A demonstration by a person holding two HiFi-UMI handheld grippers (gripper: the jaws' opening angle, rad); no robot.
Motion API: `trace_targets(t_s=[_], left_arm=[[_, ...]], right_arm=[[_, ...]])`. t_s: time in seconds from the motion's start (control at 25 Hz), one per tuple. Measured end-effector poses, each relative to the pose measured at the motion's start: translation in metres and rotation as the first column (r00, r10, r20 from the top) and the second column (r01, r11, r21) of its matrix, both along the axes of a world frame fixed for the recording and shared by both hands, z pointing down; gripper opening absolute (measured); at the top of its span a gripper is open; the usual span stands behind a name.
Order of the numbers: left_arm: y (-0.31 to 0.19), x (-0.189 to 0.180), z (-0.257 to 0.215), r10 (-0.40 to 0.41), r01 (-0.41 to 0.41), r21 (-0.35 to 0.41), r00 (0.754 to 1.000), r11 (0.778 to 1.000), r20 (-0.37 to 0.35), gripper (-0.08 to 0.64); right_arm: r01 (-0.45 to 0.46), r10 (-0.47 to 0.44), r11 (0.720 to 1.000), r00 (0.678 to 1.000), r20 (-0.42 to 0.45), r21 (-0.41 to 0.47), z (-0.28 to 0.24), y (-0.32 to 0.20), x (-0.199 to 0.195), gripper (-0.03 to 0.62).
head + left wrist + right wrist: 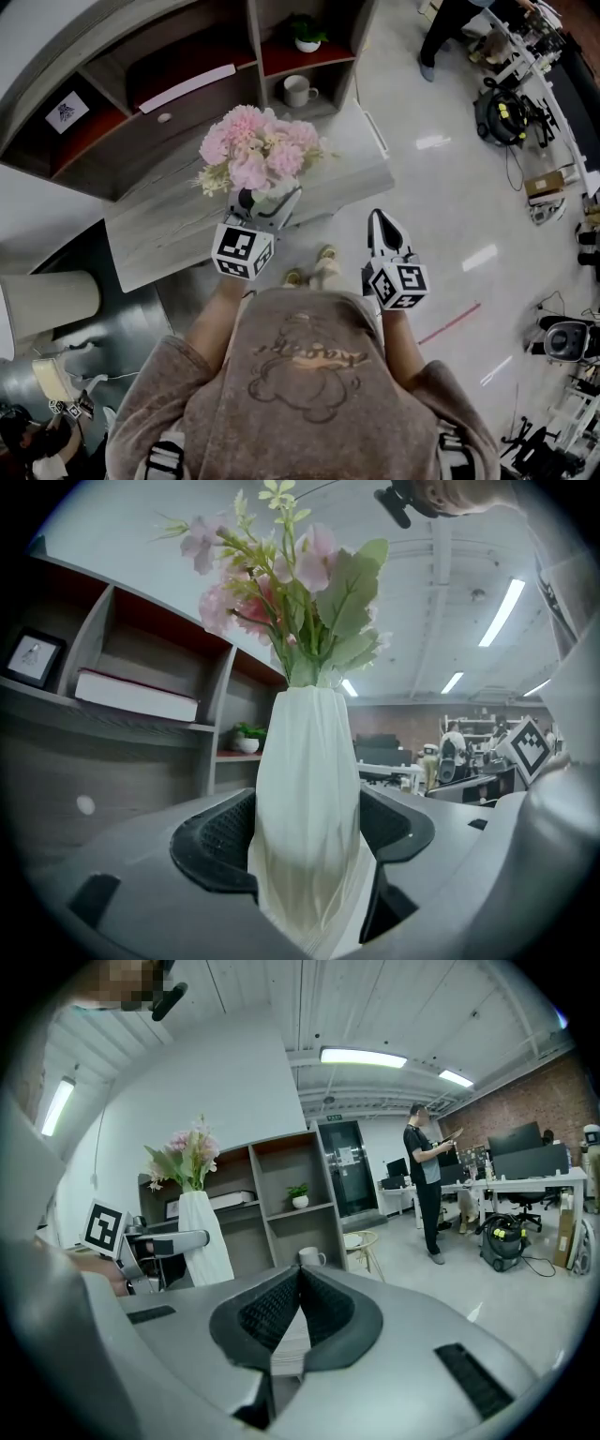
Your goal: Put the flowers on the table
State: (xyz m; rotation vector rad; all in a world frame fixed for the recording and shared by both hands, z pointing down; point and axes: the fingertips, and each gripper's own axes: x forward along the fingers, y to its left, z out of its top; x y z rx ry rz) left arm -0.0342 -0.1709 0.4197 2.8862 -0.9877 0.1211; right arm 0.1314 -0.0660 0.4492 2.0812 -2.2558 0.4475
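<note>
A white ribbed vase (pixel 307 808) holds a bunch of pink flowers (pixel 256 150) with green leaves (pixel 328 611). My left gripper (pixel 267 202) is shut on the vase, its black pads (pixel 211 841) pressing both sides. The bouquet hangs upright over the near edge of the grey wood-grain table (pixel 169 220). My right gripper (pixel 384 225) is shut with nothing in it, held to the right of the table over the floor. In the right gripper view the vase (pixel 204 1237) and flowers (pixel 187 1157) show at the left.
A shelf unit (pixel 187 75) stands behind the table with a white mug (pixel 298 91), a small potted plant (pixel 307 36), a white book (pixel 187 87) and a framed picture (pixel 67 112). A person (pixel 427 1180) stands far right by desks and a vacuum (pixel 502 1237).
</note>
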Motion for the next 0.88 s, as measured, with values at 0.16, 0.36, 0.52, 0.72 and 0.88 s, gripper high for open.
trace_targets(t_s=[0.16,0.36,0.52,0.72,0.88], left_arm=[[-0.024,0.024,0.002,-0.009,0.009,0.008,1.0,1.0,0.006,0.35],[-0.059,0.049,0.004,-0.038,0.038,0.022,0.999,0.999,0.021,0.35],[-0.079,0.062,0.013,-0.042,0.041,0.037,0.998,0.998,0.039,0.35],[-0.102,0.075,0.033,-0.044,0.041,0.046,0.997,0.998,0.065,0.35],[-0.119,0.088,0.055,-0.048,0.043,0.055,0.994,0.998,0.098,0.35]], right_arm=[[0.012,-0.012,1.0,1.0,0.0,-0.002,0.003,-0.025,0.023,-0.015],[0.043,-0.043,0.999,0.999,0.006,-0.007,0.002,-0.062,0.047,-0.015],[0.067,-0.067,0.998,0.998,0.004,-0.009,0.004,-0.083,0.056,-0.015],[0.098,-0.098,0.995,0.995,-0.003,-0.021,0.006,-0.106,0.063,-0.015],[0.113,-0.113,0.993,0.994,0.002,-0.034,0.011,-0.118,0.075,-0.015]])
